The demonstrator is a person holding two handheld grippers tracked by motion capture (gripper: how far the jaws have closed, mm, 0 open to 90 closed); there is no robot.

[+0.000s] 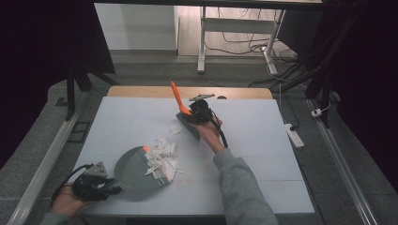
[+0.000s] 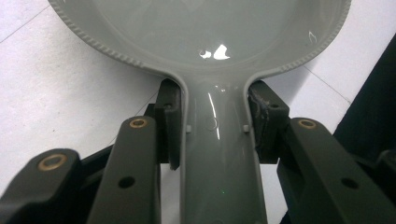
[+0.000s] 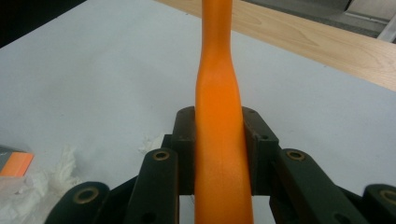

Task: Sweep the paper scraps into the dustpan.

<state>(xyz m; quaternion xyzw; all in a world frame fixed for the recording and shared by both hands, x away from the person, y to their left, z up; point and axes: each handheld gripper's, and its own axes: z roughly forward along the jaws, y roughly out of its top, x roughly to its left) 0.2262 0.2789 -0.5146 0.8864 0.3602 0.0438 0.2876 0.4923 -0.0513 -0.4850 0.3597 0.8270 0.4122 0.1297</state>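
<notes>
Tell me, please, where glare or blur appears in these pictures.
Left gripper view: bright glare spots on the glossy grey dustpan, its handle sharp between the jaws. Right gripper view: the orange brush handle is soft and blurred toward its top. High view: even light on the table, very dark at both sides.

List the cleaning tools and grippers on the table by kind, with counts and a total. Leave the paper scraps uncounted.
Grey dustpan: 1
Orange-handled brush: 1
Grippers, left gripper and right gripper: 2
Total: 4
</notes>
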